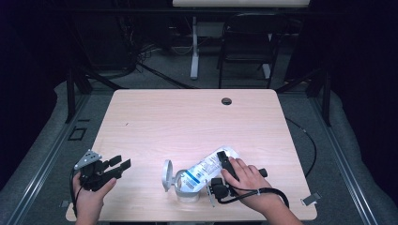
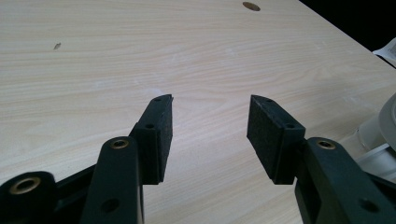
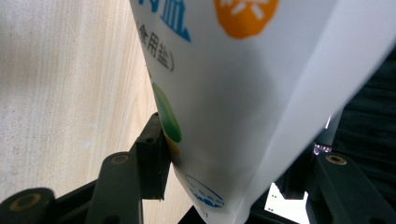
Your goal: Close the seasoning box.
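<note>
The bag of salt lies tilted near the tabletop's near edge, its far end clamped between the right tongs. Its near end rests in a clear jar with its lid open. The left tongs hover apart and empty, left of them.

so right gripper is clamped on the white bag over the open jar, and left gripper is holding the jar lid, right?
Not quite. The left gripper holds nothing: the left gripper view shows its jaws open over bare table. The lid stands hinged open on the jar. The right gripper does clamp the white bag.
</note>
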Motion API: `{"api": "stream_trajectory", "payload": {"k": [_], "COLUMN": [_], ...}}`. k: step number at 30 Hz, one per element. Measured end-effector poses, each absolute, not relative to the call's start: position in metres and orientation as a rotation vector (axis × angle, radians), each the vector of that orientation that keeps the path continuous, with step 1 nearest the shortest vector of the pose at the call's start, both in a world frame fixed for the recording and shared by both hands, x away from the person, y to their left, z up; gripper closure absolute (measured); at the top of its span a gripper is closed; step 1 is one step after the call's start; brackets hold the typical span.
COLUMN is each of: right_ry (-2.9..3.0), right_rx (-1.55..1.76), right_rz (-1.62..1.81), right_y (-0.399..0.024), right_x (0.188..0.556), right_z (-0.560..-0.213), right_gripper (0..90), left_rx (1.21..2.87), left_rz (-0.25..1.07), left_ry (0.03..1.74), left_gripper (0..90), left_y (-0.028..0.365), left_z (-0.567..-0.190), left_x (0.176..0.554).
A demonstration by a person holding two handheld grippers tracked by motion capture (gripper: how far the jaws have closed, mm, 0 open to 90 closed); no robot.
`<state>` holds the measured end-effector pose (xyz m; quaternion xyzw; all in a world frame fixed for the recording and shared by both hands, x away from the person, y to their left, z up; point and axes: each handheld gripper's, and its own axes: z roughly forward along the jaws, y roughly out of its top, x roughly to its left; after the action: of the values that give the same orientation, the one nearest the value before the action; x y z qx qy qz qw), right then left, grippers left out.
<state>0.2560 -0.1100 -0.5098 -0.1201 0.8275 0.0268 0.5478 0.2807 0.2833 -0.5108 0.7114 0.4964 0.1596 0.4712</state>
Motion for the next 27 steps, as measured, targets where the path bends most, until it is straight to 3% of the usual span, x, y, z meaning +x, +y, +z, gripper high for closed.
{"api": "stream_trajectory", "payload": {"k": [27], "right_ry": [1.938], "right_rx": [-0.326], "right_rz": [-0.010], "right_y": [-0.1057], "right_x": [0.2534], "right_z": [-0.5044], "right_gripper": [47.9], "left_rx": [1.737], "left_rz": [0.385], "left_ry": [1.224], "left_gripper": [51.0], "left_y": [0.2845], "left_z": [-0.5112], "left_x": [0.2809]}}
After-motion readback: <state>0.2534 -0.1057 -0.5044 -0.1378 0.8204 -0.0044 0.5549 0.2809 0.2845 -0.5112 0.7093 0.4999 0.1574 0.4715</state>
